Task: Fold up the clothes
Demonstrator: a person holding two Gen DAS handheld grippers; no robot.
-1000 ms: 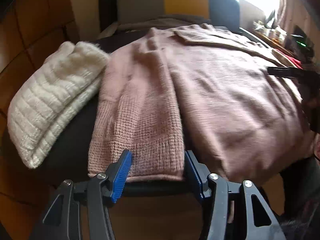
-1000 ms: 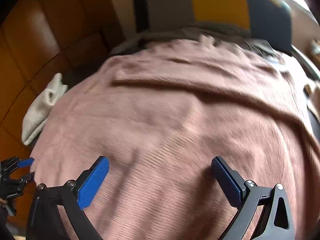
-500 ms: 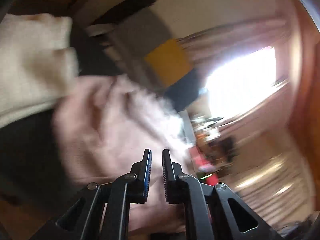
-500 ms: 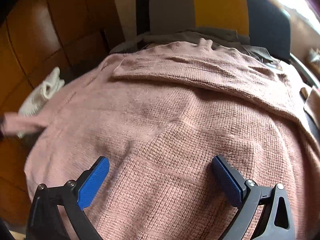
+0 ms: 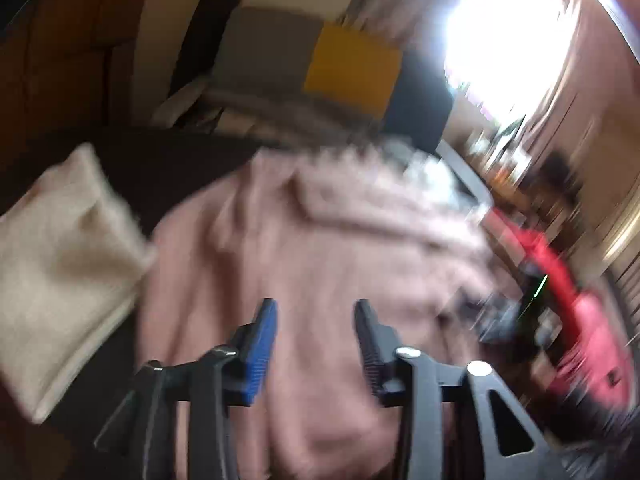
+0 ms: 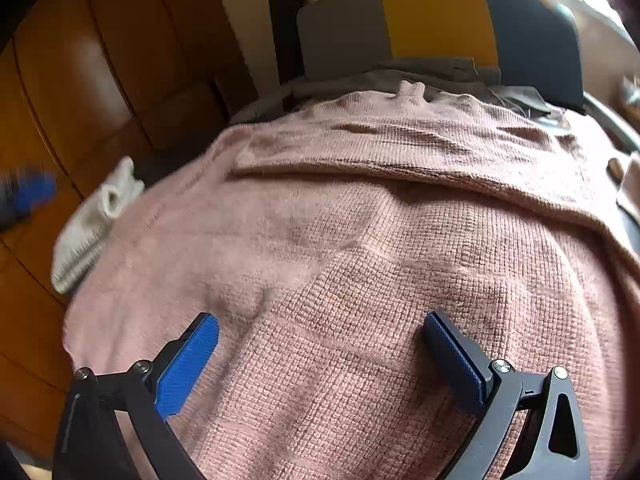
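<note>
R gripper wide apart, empty, low over pink sweater spread flat on the bed. L gripper partly spread, empty, above same sweater; view blurred. White knit folded just left of sweater. Grey/yellow/navy headboard behind, wood wardrobe left, red item right.

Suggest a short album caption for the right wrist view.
Open right gripper poised over a pink knit sweater spread flat, a white knit lying beside it.
</note>
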